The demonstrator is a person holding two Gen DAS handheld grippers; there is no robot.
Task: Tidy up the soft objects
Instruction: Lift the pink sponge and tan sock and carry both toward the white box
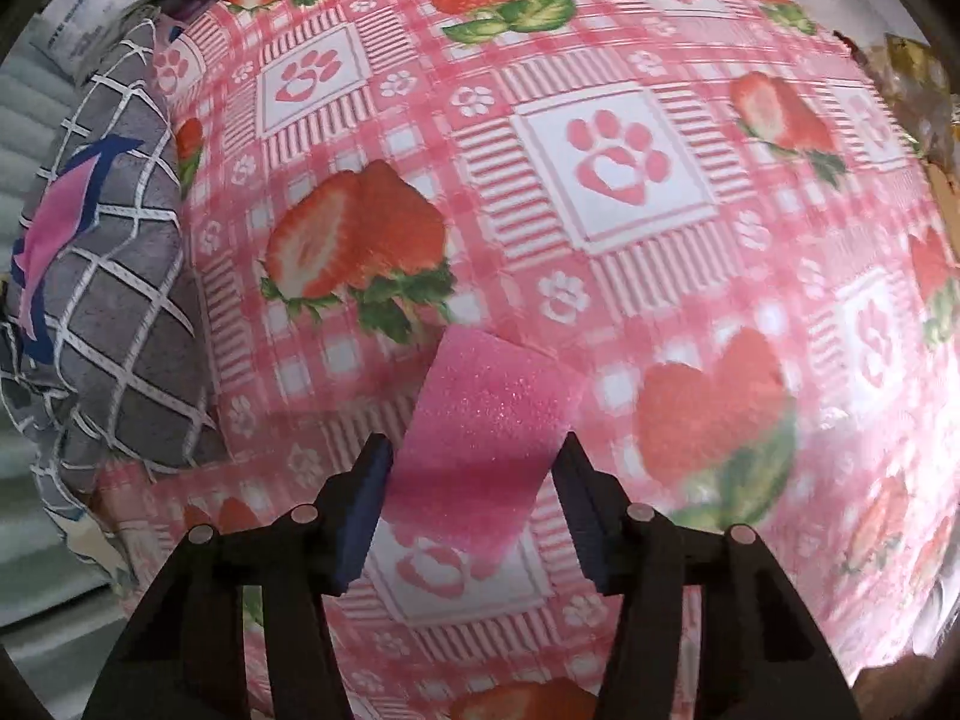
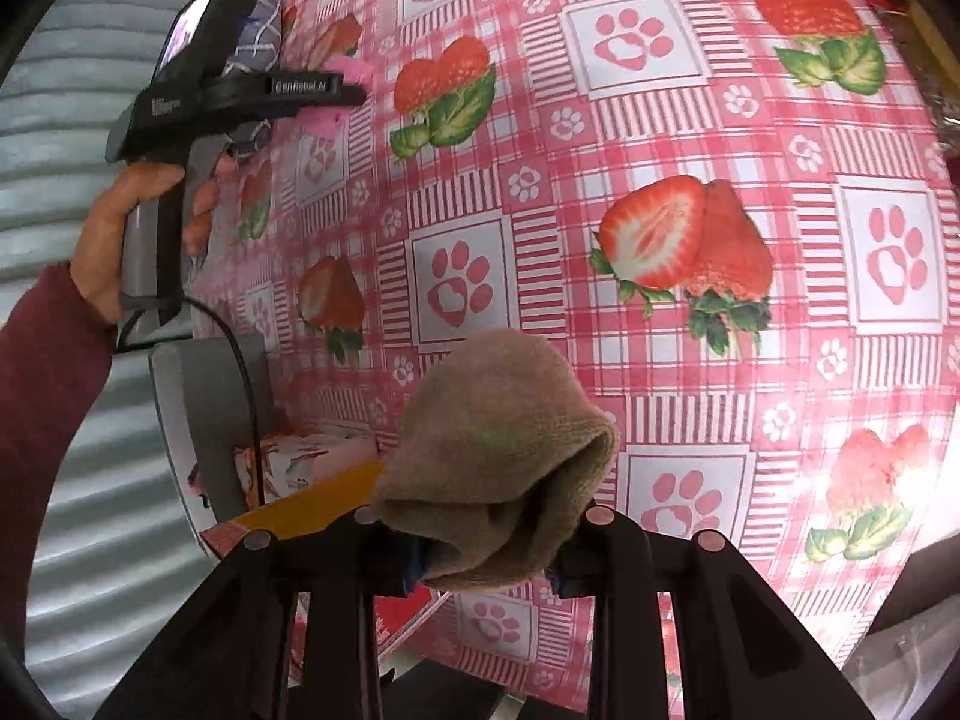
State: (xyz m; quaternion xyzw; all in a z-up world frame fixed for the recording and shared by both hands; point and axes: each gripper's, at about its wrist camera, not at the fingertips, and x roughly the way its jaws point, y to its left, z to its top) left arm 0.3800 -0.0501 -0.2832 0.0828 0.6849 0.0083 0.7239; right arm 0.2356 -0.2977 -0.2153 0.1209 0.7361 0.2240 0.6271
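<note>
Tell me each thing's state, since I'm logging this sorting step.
pink sponge: lying on the tablecloth, squeezed between the pads.
left hand-held gripper: shut on the sponge.
brown cloth: folded, lifted off the table.
right hand-held gripper: shut on the cloth.
tablecloth: spread flat.
grey checked cloth: bunched at the table's edge.

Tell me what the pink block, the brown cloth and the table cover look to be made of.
Pink block: looks like open-cell foam sponge, matte with a speckled, porous face.
Brown cloth: seems a soft knit or terry fabric, fuzzy, folding limply.
Table cover: probably printed vinyl or oilcloth; smooth, with glare near the edge.
</note>
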